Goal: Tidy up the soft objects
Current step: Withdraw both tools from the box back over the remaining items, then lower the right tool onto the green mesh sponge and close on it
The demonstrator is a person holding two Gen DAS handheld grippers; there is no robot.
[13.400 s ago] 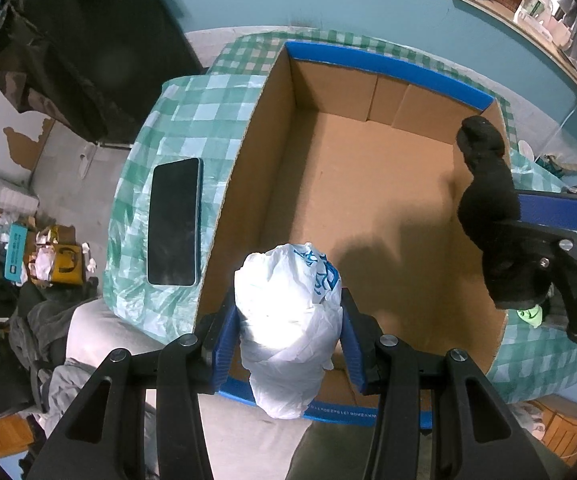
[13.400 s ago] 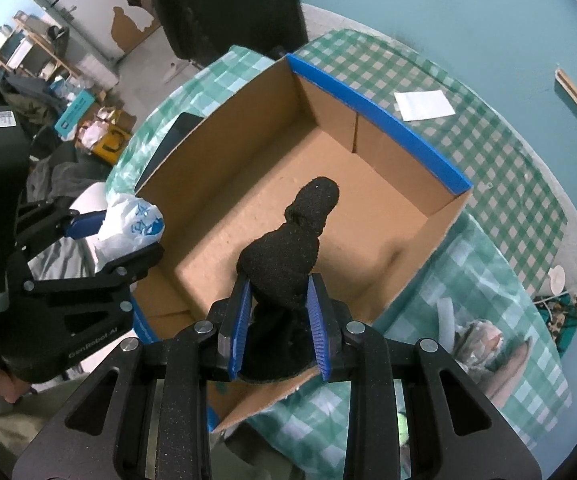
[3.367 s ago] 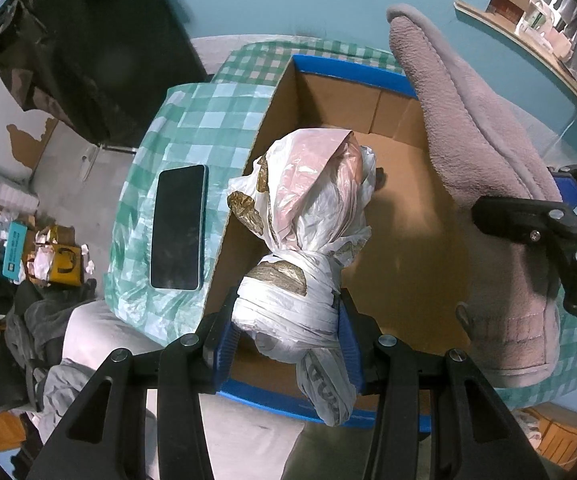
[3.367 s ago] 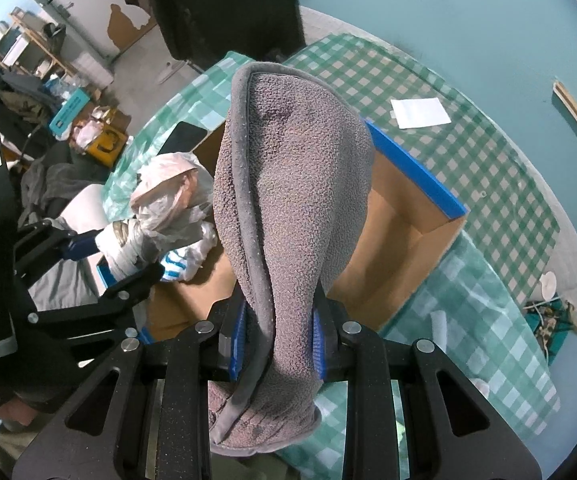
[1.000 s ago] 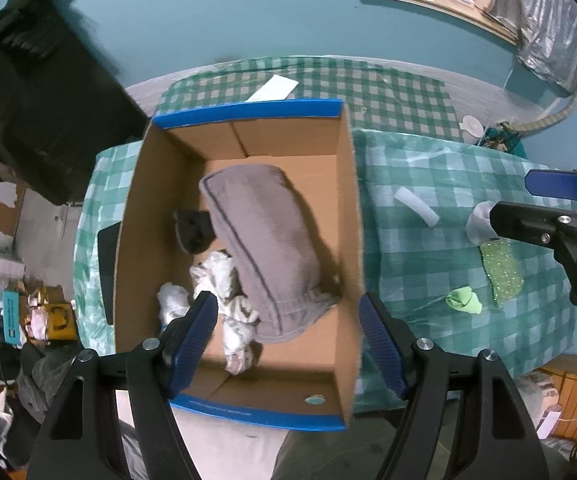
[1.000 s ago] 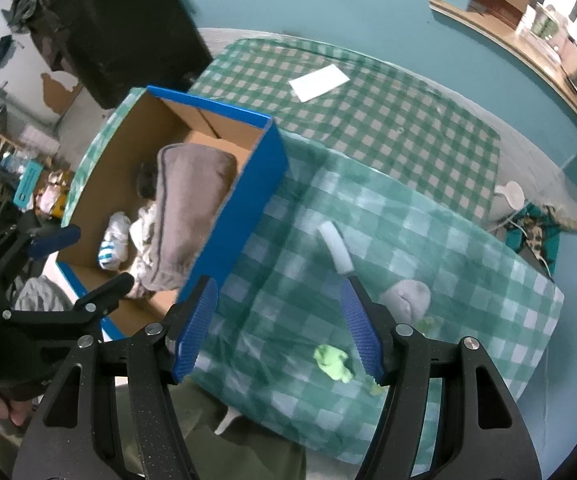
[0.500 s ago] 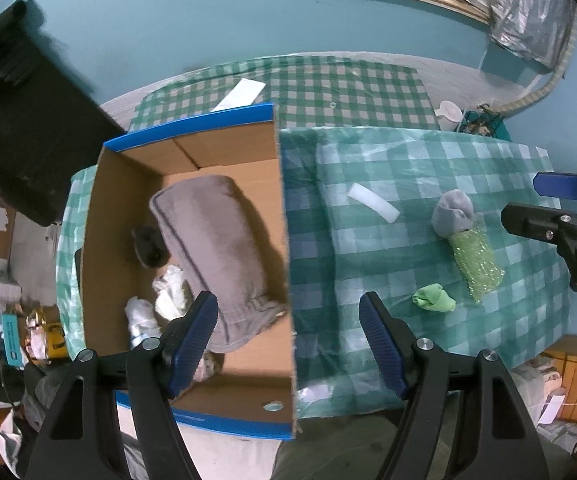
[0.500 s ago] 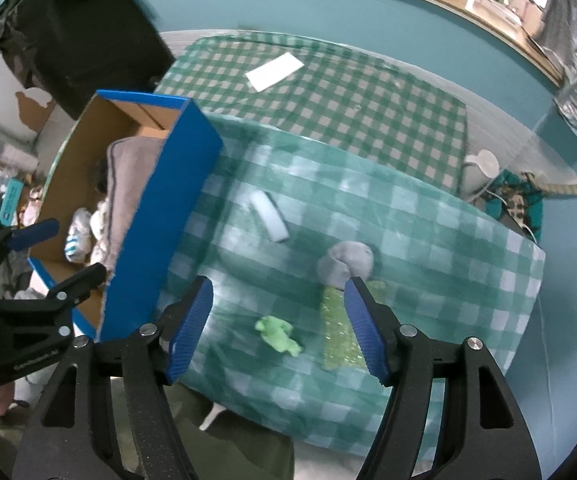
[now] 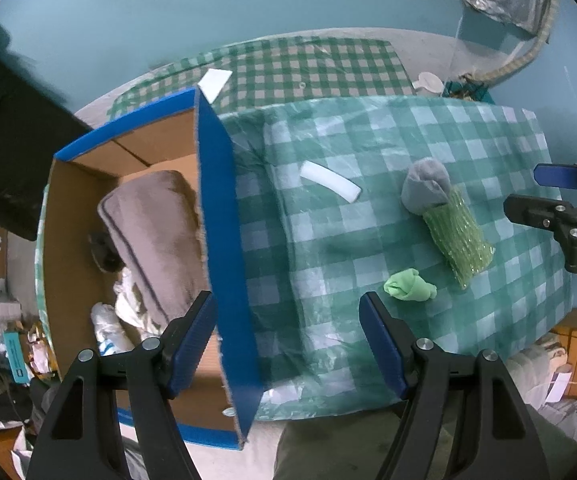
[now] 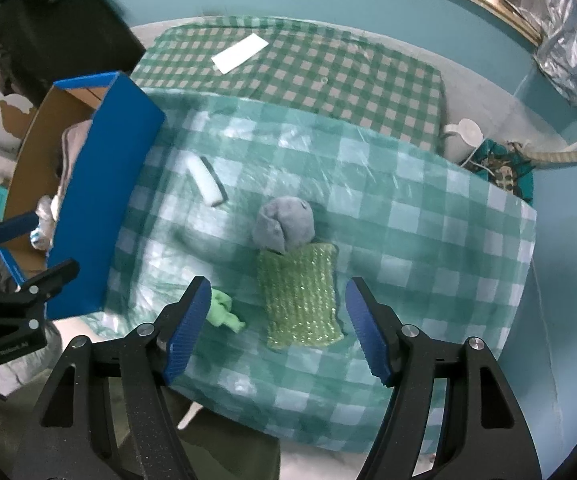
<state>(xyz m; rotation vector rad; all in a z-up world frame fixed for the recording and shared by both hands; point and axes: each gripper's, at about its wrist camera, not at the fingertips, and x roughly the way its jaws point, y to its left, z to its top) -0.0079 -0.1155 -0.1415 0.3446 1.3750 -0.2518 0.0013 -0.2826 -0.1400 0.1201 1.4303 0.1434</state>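
A blue-rimmed cardboard box stands at the table's left and holds a grey towel, white plastic bags and a dark item. On the checked cloth lie a white foam roll, a grey rolled sock, a green bubble-wrap piece and a small green cloth. My left gripper is open and empty above the box's right wall. My right gripper is open and empty above the bubble wrap.
A white paper slip lies on the far checked cloth. A white cup and rope lie off the table's far right. A dark cabinet stands behind the box. Clutter covers the floor at left.
Both grippers have moved right, away from the box and over the loose items on the cloth. Both stay open and empty.
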